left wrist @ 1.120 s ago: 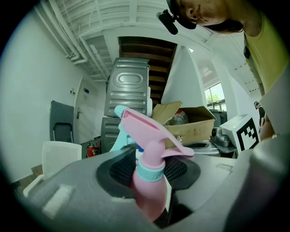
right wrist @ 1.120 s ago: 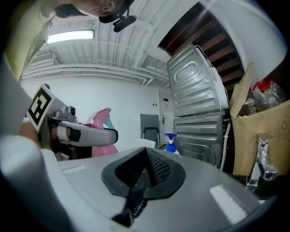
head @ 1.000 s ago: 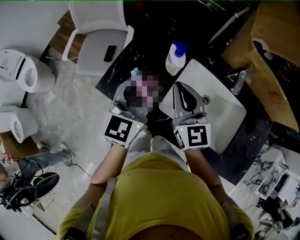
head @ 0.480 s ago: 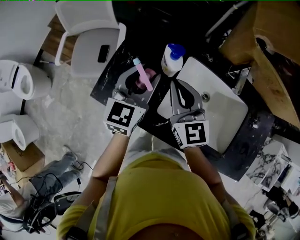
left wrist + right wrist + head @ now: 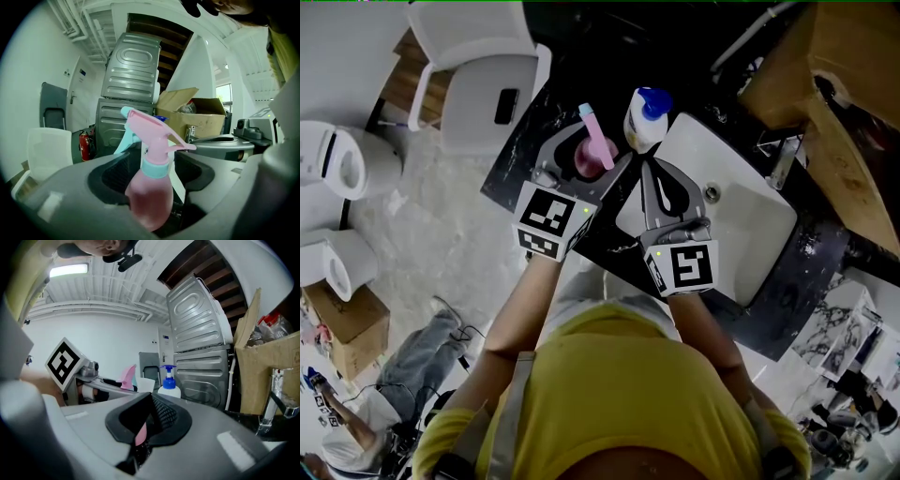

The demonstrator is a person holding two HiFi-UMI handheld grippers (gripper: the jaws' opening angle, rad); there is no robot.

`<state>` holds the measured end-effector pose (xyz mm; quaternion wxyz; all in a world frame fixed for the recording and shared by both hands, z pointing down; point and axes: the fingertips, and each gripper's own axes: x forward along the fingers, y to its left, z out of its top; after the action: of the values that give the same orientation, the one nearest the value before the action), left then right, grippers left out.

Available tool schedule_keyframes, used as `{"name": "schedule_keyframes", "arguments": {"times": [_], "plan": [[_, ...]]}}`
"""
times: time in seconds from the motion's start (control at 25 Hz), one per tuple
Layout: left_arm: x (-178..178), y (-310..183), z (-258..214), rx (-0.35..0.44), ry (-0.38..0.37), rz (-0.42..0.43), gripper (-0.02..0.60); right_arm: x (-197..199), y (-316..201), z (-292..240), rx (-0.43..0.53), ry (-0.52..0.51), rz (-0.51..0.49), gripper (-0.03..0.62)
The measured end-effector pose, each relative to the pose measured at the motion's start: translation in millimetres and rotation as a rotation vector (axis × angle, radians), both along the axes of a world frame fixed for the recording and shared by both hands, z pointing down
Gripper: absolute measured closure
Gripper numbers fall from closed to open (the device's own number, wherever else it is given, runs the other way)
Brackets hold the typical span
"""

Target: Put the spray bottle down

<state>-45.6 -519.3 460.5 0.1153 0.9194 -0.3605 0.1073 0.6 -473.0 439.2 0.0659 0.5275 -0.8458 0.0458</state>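
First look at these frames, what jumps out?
The pink spray bottle stands upright on the black countertop between the jaws of the left gripper, which have just been opening and stand clear of it. Beside it, a white pump bottle sits by the white sink, where the shut right gripper hovers.

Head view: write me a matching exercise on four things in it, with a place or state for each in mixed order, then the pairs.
Things:
1. spray bottle
2. pump bottle
3. right tool
4. chair

Places or states:
A. white, left of the counter
B. jaws together, at the left edge of the sink
C. pink, between the parted jaws of the left tool
D. blue cap, on the counter beside the sink

Pairs: 1-C, 2-D, 3-B, 4-A.

The left tool's jaws have just been opening, with the spray bottle between them.
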Motion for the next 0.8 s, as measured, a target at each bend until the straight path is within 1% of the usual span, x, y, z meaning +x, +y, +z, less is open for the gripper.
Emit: {"name": "schedule_keyframes", "arguments": {"times": [0.16, 0.2, 0.36, 0.56, 0.64, 0.68, 0.72, 0.8], "plan": [[-2, 4, 4, -0.010, -0.028, -0.004, 0.211, -2, 4, -3, 0.007, -0.001, -0.007, 0.594], [-3, 6, 5, -0.013, -0.033, -0.002, 0.206, -2, 5, -3, 0.009, -0.001, -0.009, 0.594], [-10, 17, 6, -0.018, -0.055, -0.008, 0.204, -1, 11, -5, 0.013, -0.001, -0.017, 0.594], [-23, 35, -5, 0.007, -0.063, -0.046, 0.206, 0, 22, -10, 0.023, -0.011, -0.020, 0.594], [-29, 43, -14, 0.031, -0.073, -0.064, 0.206, -1, 27, -16, 0.037, -0.013, -0.025, 0.594], [-32, 48, -19, 0.047, -0.077, -0.075, 0.211, -2, 30, -19, 0.044, -0.015, -0.028, 0.594], [-36, 52, -25, 0.066, -0.077, -0.092, 0.239, -3, 33, -22, 0.050, -0.017, -0.031, 0.594], [-44, 61, -40, 0.105, -0.054, -0.134, 0.345, -4, 40, -29, 0.064, -0.024, -0.037, 0.594]]}}
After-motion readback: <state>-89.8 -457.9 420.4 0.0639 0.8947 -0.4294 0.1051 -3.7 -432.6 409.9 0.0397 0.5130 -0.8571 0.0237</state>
